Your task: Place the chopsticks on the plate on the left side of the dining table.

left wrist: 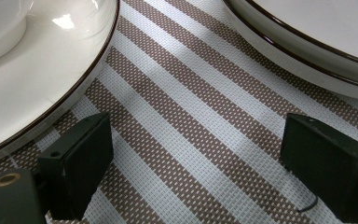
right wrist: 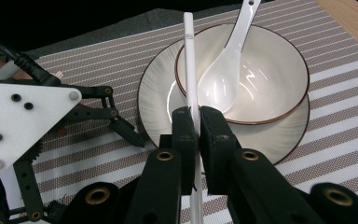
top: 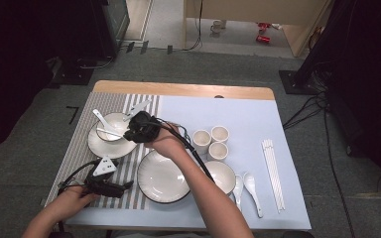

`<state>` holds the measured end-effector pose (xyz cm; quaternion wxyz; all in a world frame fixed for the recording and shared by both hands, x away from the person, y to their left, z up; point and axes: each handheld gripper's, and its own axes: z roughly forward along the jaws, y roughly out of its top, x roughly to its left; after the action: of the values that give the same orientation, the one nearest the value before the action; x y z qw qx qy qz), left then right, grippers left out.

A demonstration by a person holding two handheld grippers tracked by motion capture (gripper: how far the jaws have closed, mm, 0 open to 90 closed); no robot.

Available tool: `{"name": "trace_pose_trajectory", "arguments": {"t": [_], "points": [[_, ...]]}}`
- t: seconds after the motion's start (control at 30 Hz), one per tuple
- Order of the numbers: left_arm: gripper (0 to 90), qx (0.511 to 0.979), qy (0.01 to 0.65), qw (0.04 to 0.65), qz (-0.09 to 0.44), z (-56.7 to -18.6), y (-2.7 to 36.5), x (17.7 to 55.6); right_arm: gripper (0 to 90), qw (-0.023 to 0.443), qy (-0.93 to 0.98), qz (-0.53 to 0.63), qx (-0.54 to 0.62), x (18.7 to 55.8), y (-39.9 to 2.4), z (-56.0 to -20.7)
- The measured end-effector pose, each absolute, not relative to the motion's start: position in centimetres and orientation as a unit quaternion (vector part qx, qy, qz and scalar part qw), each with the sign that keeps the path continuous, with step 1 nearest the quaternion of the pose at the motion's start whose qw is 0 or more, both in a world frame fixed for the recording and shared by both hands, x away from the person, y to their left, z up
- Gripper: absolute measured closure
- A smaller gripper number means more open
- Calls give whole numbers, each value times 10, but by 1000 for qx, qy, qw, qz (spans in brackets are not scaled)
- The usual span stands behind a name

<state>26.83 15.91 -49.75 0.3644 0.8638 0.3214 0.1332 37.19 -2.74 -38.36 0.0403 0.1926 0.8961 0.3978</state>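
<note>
White chopstick (right wrist: 189, 70): the right gripper (right wrist: 196, 126) has its black jaws clamped on it, the stick running up between the pads and out over the near rim of a white bowl (right wrist: 279, 70). A small grey mark is printed near the stick's far tip; it is too small to read. A white ceramic spoon (right wrist: 223, 74) lies in the bowl, its handle leaning over the far rim. The bowl sits on a brown-rimmed plate (right wrist: 270, 140), on the striped placemat (right wrist: 345, 107) at the table's far left.

The left gripper (left wrist: 193, 154) rests low over the same mat at the near left, jaws wide apart with bare stripes between them, between that plate (left wrist: 28, 93) and a larger plate (left wrist: 317, 28) to its right.

Farther right on the pale blue mat (top: 258, 119) stand three cups (top: 211, 141), another bowl (top: 222, 174), two spoons (top: 245, 187) and a row of chopsticks (top: 274, 173).
</note>
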Motion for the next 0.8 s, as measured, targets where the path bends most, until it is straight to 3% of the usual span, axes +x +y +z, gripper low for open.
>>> {"name": "trace_pose_trajectory", "arguments": {"t": [0.8], "points": [[96,864,321,364,134,-498,159,268,851,34,901,392,181,373,8,-387]]}}
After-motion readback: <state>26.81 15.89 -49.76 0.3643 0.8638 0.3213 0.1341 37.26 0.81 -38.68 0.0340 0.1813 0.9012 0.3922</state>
